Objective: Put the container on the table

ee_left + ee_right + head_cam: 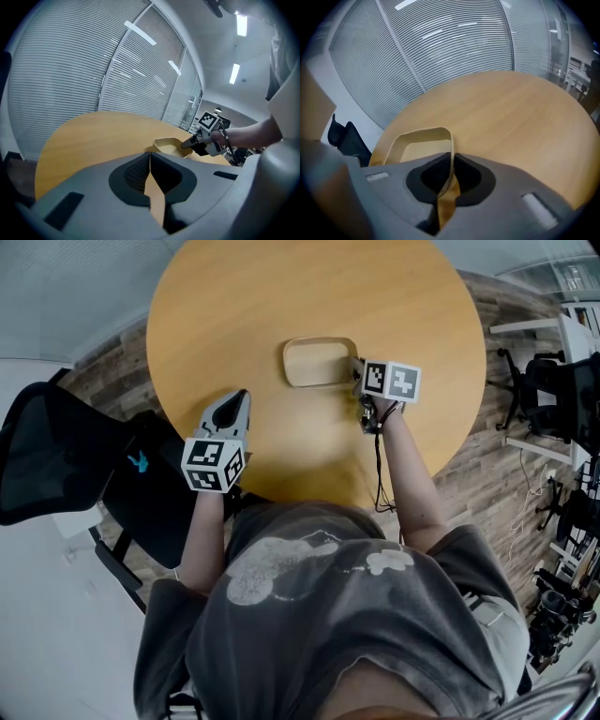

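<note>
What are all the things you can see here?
table: one, round, yellow-brown wood, middle of the room
container: one, beige, empty, resting on the table
office chair: one, black, beside the table at the person's left
floor: wood planks, grey-brown, around the table
blinds: grey-white, along the wall beyond the table
shirt: one, grey, on the person
left tongs: one, grey, shut and empty, over the table's near edge
right tongs: one, grey, shut on the container's rim
</note>
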`<state>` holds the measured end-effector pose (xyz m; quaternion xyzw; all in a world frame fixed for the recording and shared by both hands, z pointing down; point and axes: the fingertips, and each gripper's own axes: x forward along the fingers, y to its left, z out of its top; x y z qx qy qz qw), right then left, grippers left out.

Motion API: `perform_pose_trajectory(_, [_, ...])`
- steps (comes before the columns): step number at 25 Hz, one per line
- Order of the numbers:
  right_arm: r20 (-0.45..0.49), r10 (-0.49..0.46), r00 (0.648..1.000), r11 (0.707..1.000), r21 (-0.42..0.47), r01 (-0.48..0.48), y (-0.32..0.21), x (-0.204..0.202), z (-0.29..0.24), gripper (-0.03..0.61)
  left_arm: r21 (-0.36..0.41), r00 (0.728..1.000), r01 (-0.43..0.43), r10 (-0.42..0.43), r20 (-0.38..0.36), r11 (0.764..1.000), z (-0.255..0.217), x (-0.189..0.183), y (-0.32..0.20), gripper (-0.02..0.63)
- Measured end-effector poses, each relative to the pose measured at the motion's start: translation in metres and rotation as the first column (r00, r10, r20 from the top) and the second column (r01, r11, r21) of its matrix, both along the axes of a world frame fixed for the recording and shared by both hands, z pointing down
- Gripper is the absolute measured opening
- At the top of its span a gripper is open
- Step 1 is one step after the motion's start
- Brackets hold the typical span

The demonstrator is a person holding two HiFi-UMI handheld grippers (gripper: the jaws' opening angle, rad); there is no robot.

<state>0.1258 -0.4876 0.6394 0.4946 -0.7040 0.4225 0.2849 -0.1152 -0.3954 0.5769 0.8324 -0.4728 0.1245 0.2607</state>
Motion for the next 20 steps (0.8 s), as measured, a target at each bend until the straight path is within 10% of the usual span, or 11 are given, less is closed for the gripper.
perform_pose_trajectory(20, [-0.009, -0.034, 0.999, 0.999, -0.005, 0.034, 0.0037, -0.0021, 0.0047, 0.081, 0.001, 1.0, -0.006, 0.006, 0.003, 1.0, -0.0001, 0.0064, 0.0056, -0.001])
